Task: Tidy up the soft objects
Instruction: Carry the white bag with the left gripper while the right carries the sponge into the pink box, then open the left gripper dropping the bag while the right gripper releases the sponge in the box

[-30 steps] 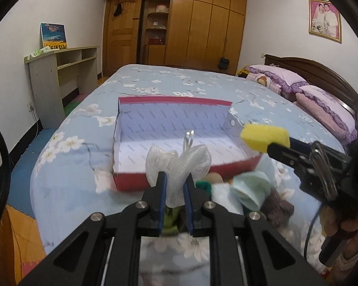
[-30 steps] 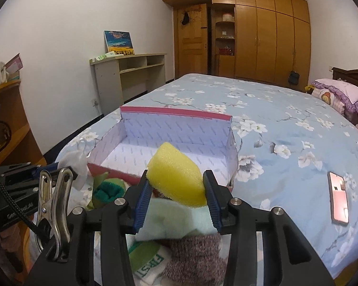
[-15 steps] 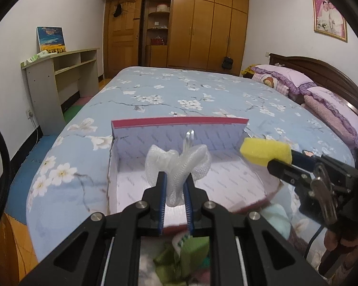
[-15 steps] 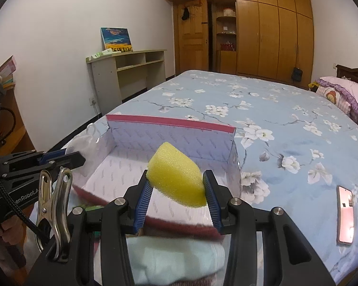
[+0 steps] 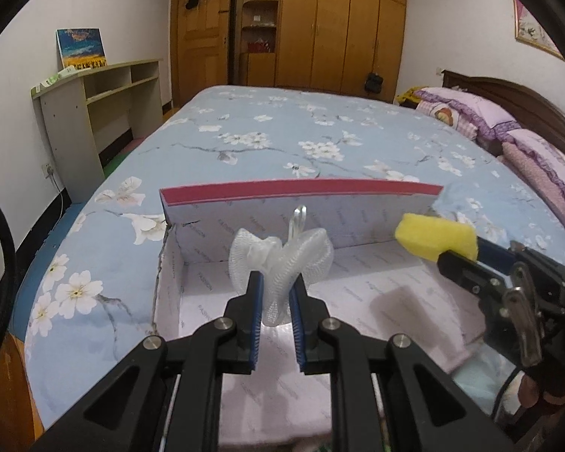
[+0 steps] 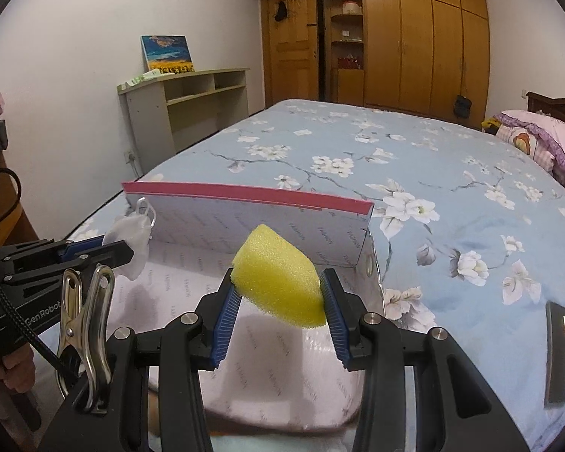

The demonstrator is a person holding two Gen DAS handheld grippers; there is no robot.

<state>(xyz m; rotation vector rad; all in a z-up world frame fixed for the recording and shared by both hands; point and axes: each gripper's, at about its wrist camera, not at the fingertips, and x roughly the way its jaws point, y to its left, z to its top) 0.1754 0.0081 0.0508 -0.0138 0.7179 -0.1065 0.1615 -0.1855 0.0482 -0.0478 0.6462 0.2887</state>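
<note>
A shallow cardboard box (image 5: 301,192) with a red rim and a white printed lining lies on the flowered bed. My left gripper (image 5: 277,290) is shut on a white mesh bath puff (image 5: 278,256) and hangs over the box's floor. The right gripper (image 6: 280,293) is shut on a yellow sponge (image 6: 278,278), also above the box (image 6: 245,192). In the left wrist view the sponge (image 5: 435,239) shows at the right, near the box's far wall. The puff (image 6: 132,237) shows at the left of the right wrist view.
A dark phone (image 6: 557,350) lies on the blue bedspread (image 6: 433,158) to the right of the box. Pink pillows (image 5: 527,143) sit by the headboard. A grey shelf unit (image 5: 94,113) stands along the left wall. A pale green cloth (image 5: 478,376) peeks out near the box's front.
Both grippers moved forward with their loads, from above the pile of soft items in front of the box to over its inside. The pile has slid out of view below.
</note>
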